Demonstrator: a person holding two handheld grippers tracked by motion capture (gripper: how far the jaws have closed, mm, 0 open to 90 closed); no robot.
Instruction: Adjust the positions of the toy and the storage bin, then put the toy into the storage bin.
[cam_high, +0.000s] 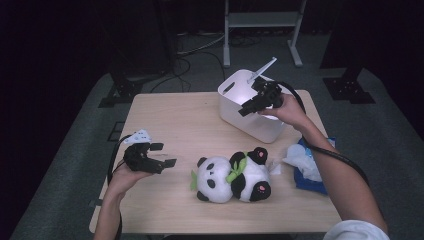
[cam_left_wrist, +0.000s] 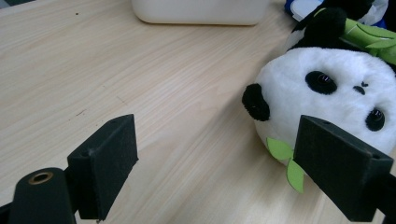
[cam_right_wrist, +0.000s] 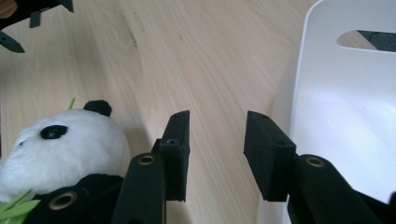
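We have the panda plush (cam_high: 234, 178) lying on its side near the front edge of the counter (cam_high: 175, 120), a little right of the middle, with green leaves at its neck and a second, smaller panda face tucked against it. Our left tongs (cam_high: 162, 154) sit just beside it toward the left edge, jaws spread wide with nothing between them; in the left gripper view the white face of the panda plush (cam_left_wrist: 327, 93) sits just past the right-hand jaw, not touched, and bare wood shows through the gap. Over at the back right corner we see the white bin (cam_high: 250, 107), and our right tongs (cam_high: 250, 106) hang above its near rim, jaws partly apart and holding nothing; in the right gripper view the white bin (cam_right_wrist: 345, 107) wall stands just right of the jaws. A blue pack of tissues (cam_high: 307, 167) lies at the right edge, near the plush.
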